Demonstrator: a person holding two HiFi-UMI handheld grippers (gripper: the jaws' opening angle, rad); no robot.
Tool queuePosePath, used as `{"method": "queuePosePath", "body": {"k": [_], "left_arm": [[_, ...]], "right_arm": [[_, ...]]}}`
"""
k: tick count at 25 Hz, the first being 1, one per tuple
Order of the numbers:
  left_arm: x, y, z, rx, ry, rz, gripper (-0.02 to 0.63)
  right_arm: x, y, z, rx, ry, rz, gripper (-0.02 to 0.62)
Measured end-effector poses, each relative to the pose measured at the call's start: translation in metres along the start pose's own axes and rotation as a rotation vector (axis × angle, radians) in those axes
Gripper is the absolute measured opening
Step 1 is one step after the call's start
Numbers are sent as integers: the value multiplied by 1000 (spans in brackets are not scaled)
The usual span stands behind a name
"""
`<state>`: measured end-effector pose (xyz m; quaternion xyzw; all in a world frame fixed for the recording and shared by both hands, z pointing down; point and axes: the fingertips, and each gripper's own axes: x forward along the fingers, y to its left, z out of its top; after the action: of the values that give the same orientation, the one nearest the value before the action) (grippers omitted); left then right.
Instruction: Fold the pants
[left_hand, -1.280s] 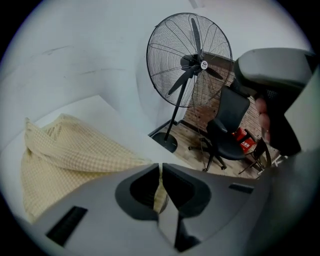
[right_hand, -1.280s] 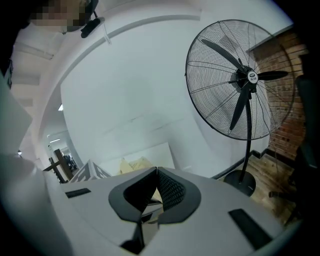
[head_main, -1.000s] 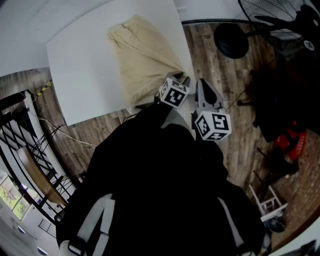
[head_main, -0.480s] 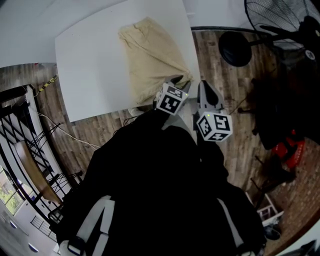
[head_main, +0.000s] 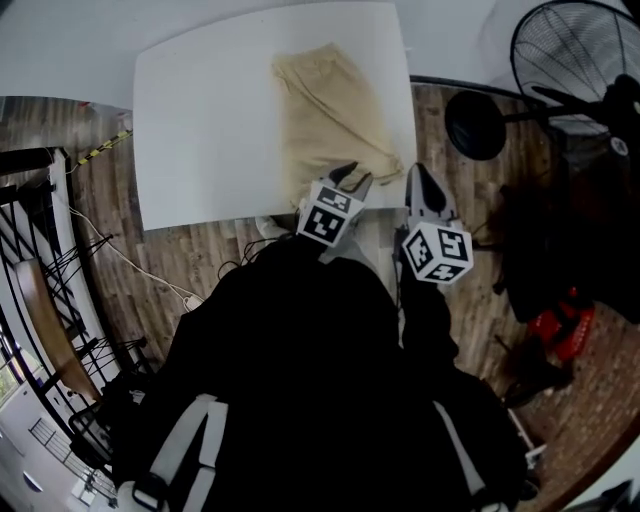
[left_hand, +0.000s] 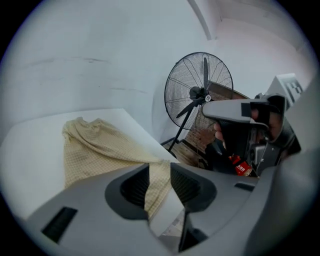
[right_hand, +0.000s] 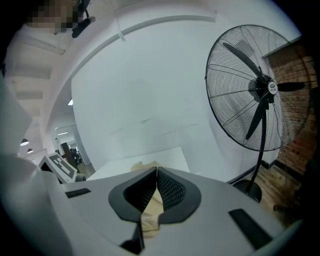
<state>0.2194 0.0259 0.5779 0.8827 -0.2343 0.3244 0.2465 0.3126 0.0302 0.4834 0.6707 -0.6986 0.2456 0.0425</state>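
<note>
Tally in progress.

- Grippers: two are showing.
  - The left gripper (head_main: 355, 176) has jaws that have just been opening, with cloth showing in the gap between them.
  - The right gripper (head_main: 417, 172) is pinching cloth between closed jaws.
- Cubes: two. One marker cube (head_main: 328, 212) is riding on the left gripper, and one marker cube (head_main: 437, 252) on the right.
- Pants (head_main: 335, 110): one beige pair is lying flat.
- Table (head_main: 200, 130): one, white.
- Standing fan (head_main: 575, 50): one, sitting on one round base (head_main: 475, 125).
- Person (head_main: 320, 380): one, wearing dark clothing.
- Red object (head_main: 555, 322): one is lying on the floor, too small to identify.
</note>
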Motion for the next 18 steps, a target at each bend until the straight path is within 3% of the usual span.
{"method": "queuePosePath", "body": {"k": [14, 18], "left_arm": [[-78, 48, -10, -70, -85, 69, 109], [-94, 57, -10, -80, -105, 92, 42]], "right_arm": [[66, 89, 36, -144, 43, 184, 6], [88, 112, 45, -179, 65, 221, 6]]}}
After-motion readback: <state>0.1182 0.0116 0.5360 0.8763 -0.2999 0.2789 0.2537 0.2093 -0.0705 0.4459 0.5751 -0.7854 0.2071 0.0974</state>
